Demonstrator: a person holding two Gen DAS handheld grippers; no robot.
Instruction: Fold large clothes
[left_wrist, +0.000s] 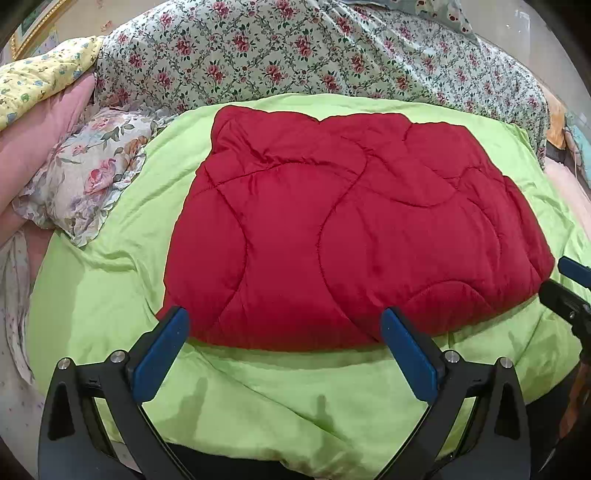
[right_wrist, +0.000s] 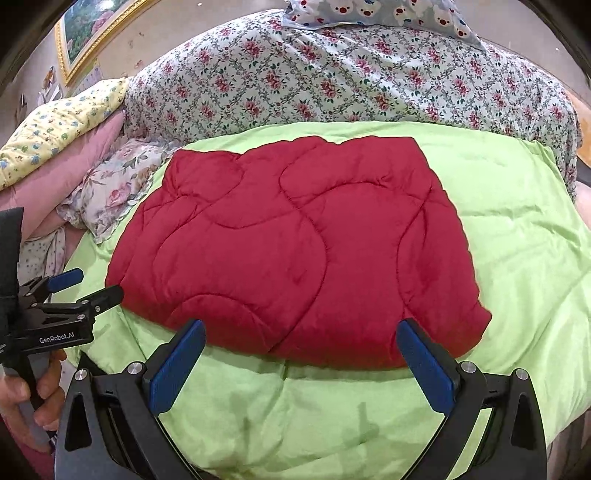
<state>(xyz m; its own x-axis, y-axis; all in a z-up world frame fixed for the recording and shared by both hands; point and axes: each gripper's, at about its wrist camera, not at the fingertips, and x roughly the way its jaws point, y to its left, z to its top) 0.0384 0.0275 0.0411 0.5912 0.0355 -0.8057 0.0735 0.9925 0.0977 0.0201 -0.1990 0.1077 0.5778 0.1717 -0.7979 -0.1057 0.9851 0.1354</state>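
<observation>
A red quilted blanket (left_wrist: 351, 229) lies folded into a thick rectangle on a lime green cover (left_wrist: 240, 398). It also shows in the right wrist view (right_wrist: 295, 251) on the same green cover (right_wrist: 314, 406). My left gripper (left_wrist: 284, 325) is open and empty, its blue pads just over the blanket's near edge. My right gripper (right_wrist: 301, 332) is open and empty at the near edge too. The left gripper (right_wrist: 88, 284) appears at the left of the right wrist view, jaws apart, beside the blanket's left corner. The right gripper (left_wrist: 565, 284) pokes in at the right edge of the left wrist view.
A rose-patterned bedspread (left_wrist: 295, 55) covers the bed behind. A floral pillow (left_wrist: 85, 177), a pink quilt (left_wrist: 33, 140) and a yellow printed pillow (left_wrist: 40, 74) lie at the left. A bear-print pillow (right_wrist: 388, 14) sits at the back. A framed picture (right_wrist: 92, 33) hangs on the wall.
</observation>
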